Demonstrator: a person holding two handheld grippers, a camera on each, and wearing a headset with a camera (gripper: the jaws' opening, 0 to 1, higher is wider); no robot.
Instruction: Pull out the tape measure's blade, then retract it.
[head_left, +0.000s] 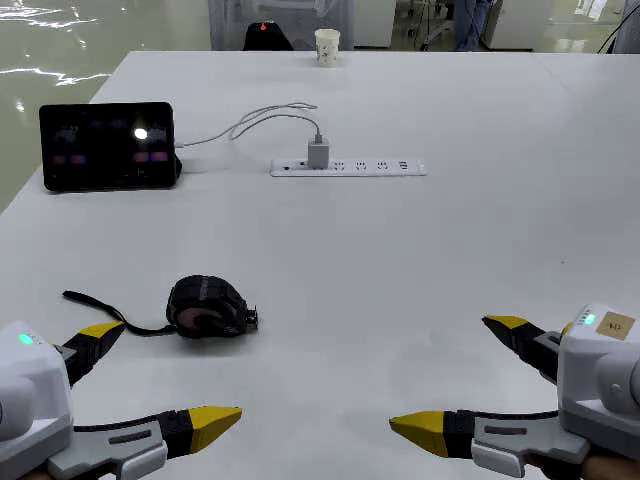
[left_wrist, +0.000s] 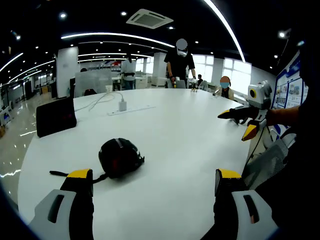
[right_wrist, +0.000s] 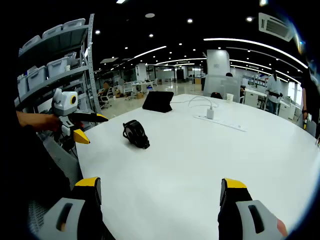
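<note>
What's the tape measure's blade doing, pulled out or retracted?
Retracted. No blade extends from the tape measure on the table; just its black strap trails beside it.

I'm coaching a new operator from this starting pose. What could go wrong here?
The black round tape measure lies loose on the smooth white table, so it could slide away when the open left gripper closes on it. Its thin black strap trails toward that gripper and might snag a jaw. The blade's end tab looks small, so the open right gripper may slip off it.
</note>
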